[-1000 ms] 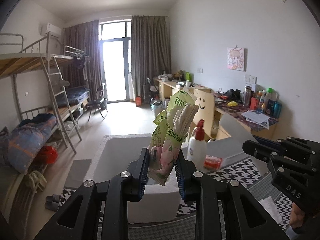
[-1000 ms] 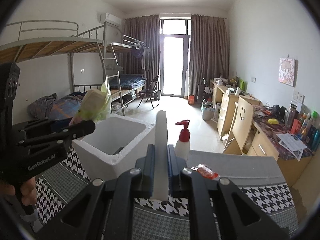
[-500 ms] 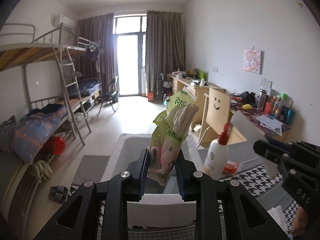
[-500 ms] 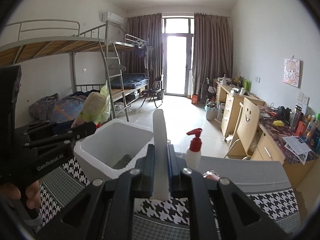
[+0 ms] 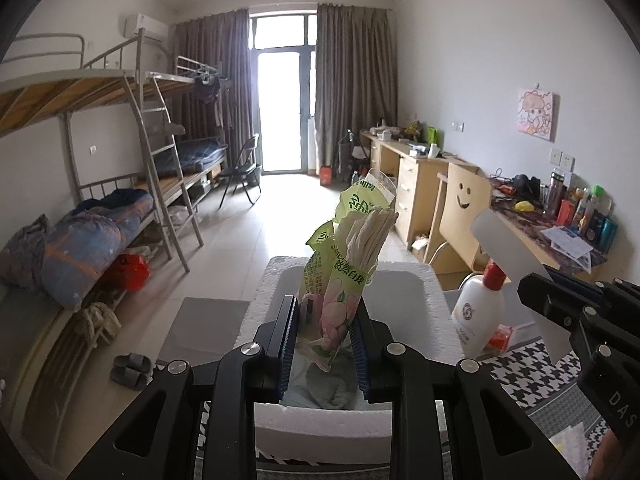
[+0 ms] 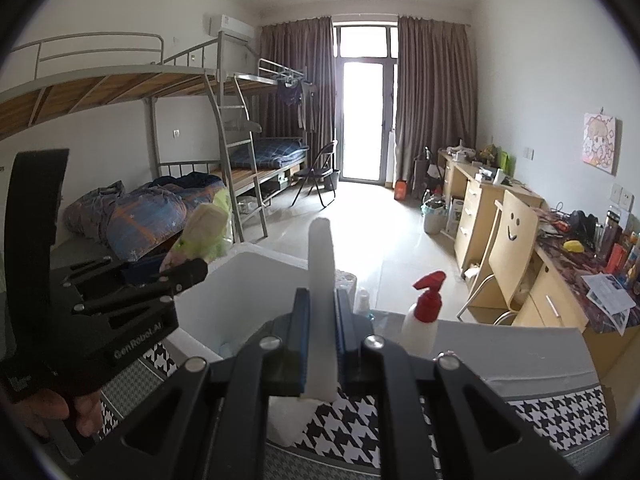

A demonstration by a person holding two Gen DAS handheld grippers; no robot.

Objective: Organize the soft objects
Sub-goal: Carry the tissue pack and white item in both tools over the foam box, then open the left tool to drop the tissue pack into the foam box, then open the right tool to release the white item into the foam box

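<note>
- Far left, at 9 o'clock in the left wrist view: metal bunk bed (image 5: 132, 184) along the wall, bundled blue bedding (image 5: 84, 248) on the lower bunk, a red bag (image 5: 130, 272) beneath, grey slippers (image 5: 132, 368) on the floor at 8 o'clock.
- At 12 o'clock: bright balcony door (image 5: 280, 108) between brown curtains, a folding chair (image 5: 240, 172) just left of it.
- Dead centre: left gripper (image 5: 325, 346) clamped narrow on a green tissue pack (image 5: 344, 276), pack upright and leaning slightly right, white tissues fanned out of its open top.
- Directly under and behind that pack: white foam box (image 5: 400, 280), open-topped, something grey lying inside at 6 o'clock; pack held above the box's opening, not resting in it.
- Seen from the right wrist view: same pack (image 6: 204, 236) at 9 o'clock, pinched in the left gripper (image 6: 192, 270), a hand (image 6: 60, 412) around its handle at 8 o'clock, foam box (image 6: 240, 280) just right of it.
- Centre of the right wrist view: right gripper (image 6: 322, 336) squeezed nearly closed on a thin white foam strip (image 6: 322, 280), strip standing upright between the pads.
- At 4 o'clock from the box: white pump bottle (image 5: 480, 312) with a red head, standing on the table, a red packet (image 5: 500, 336) just beside it.
- Below both: houndstooth tablecloth (image 6: 540, 412) covering the table.
- Right side, 2 to 3 o'clock: wooden desks (image 5: 412, 176), a chair with a smiley face (image 5: 464, 204), cluttered bottles (image 5: 580, 212), a cartoon picture (image 5: 538, 114) on the wall.
</note>
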